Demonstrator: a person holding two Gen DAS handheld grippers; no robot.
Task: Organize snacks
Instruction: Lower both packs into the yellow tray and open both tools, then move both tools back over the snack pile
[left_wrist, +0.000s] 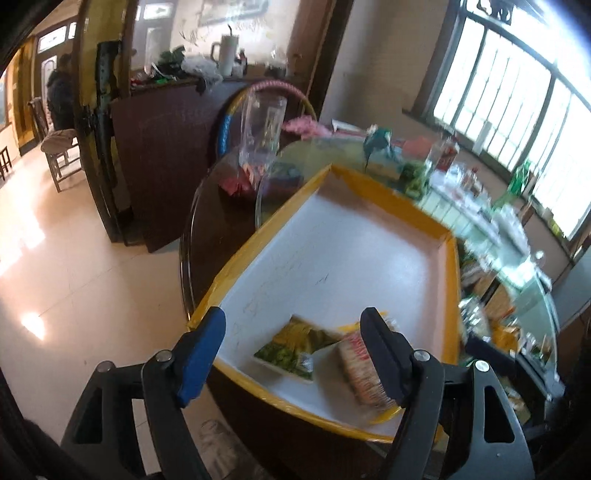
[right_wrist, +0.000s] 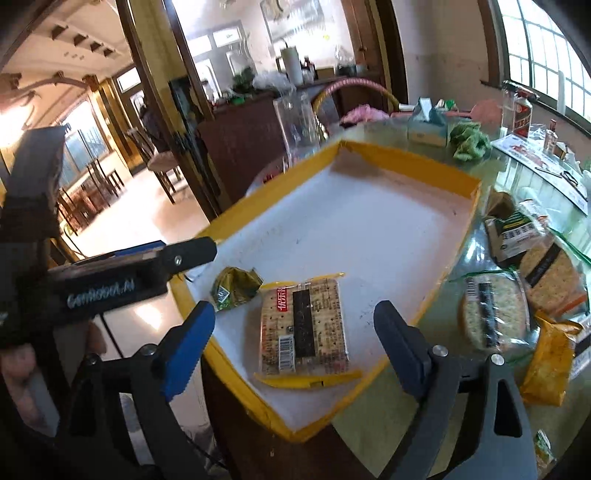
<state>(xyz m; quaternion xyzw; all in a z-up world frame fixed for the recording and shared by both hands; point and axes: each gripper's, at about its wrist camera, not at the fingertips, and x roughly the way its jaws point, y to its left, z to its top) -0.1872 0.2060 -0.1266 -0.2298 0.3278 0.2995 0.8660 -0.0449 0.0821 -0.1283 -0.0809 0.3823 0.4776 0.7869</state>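
A shallow white tray with a yellow rim (left_wrist: 388, 192) (right_wrist: 406, 162) lies on the glass table. In it lie a green snack packet (left_wrist: 291, 349) (right_wrist: 234, 286) and a cracker pack with yellow ends (left_wrist: 364, 373) (right_wrist: 304, 328). My left gripper (left_wrist: 293, 358) is open and empty, just above the tray's near edge and both packs. It also shows in the right wrist view (right_wrist: 192, 251) at the tray's left rim. My right gripper (right_wrist: 295, 350) is open and empty, hovering over the cracker pack.
Several more cracker packs (right_wrist: 491, 317) and an orange snack bag (right_wrist: 550, 362) lie on the glass table right of the tray. A clear plastic container (right_wrist: 299, 122), a tissue box (right_wrist: 428, 125), a green cloth (right_wrist: 469, 142) and bottles (right_wrist: 517, 110) stand behind it.
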